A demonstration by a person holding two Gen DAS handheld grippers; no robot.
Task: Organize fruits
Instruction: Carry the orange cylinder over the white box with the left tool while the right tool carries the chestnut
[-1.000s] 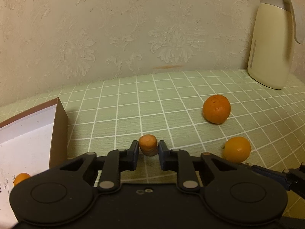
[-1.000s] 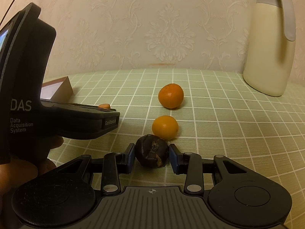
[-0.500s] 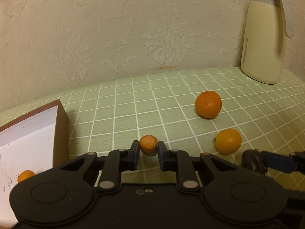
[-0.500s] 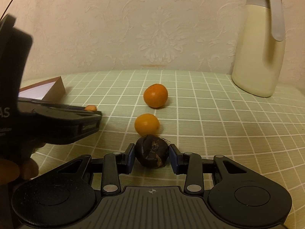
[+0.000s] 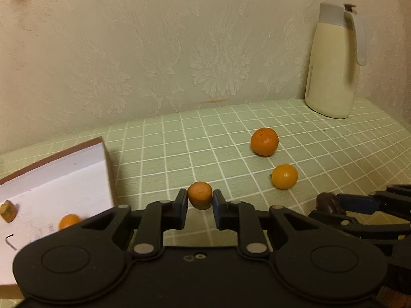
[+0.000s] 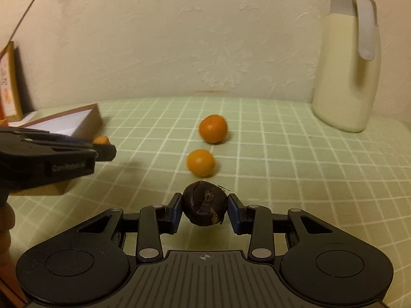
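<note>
At the far left, your open box [image 5: 59,169] lay on the green checked tabletop [image 5: 205,133], with a small orange fruit [image 5: 68,221] and a brownish lump [image 5: 7,211] on its white floor. Just right of the box's near corner, your left gripper [image 5: 200,198] had its jaws closed tight on a small flattened orange fruit [image 5: 199,195], carried clear of the cloth. Further right and beyond it, two round oranges sat loose on the tabletop, the larger orange [image 5: 264,141] behind and the smaller orange [image 5: 284,176] nearer you, close together but apart. To the right again, your right gripper [image 6: 204,209] had its jaws pressed on both sides of a dark brown, cracked round fruit [image 6: 204,206], held up just in front of the smaller orange. At the far right, a cream jug [image 5: 331,66] with a grey lid stood upright against the patterned wall [image 5: 179,38].
</note>
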